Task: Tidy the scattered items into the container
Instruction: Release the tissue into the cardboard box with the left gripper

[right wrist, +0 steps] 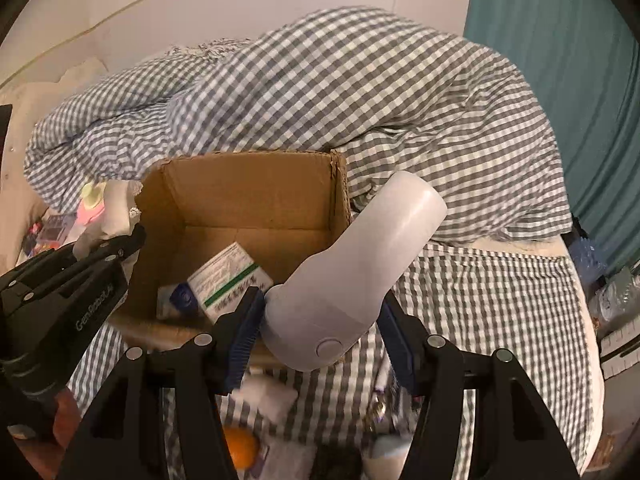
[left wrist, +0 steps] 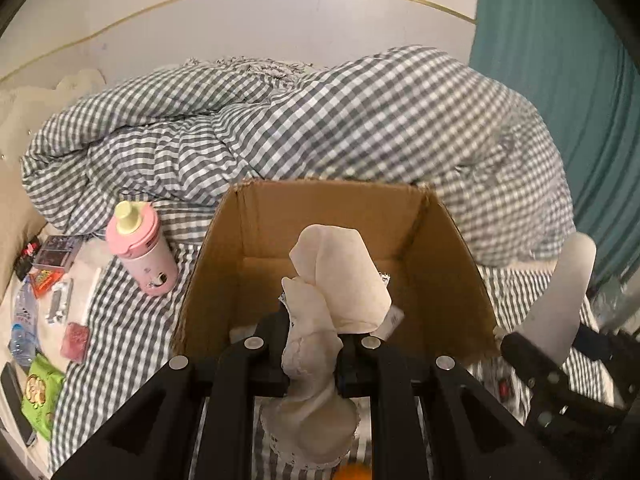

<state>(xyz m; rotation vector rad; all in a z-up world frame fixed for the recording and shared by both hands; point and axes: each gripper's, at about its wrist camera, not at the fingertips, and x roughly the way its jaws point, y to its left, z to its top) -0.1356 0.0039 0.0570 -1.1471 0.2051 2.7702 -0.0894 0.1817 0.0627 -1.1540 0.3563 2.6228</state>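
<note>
- A crumpled cream cloth is clamped in the left claw above the open brown cardboard box.
- A white plastic bottle is gripped by the right claw.

A grey-and-white gingham duvet is heaped behind a plain brown cardboard box, and the sheet under the box carries the same check. A teal curtain hangs at the right, beside a white wall crossed by a thin gold line. The cloth in the black left gripper is cream with a lacy white edge. The bottle between the right gripper's blue pads is pale white. Inside the box lies a white carton with a green stripe. On the bed stand a pink flask with a pale yellow-green cap, a bright green packet and an orange fruit.
</note>
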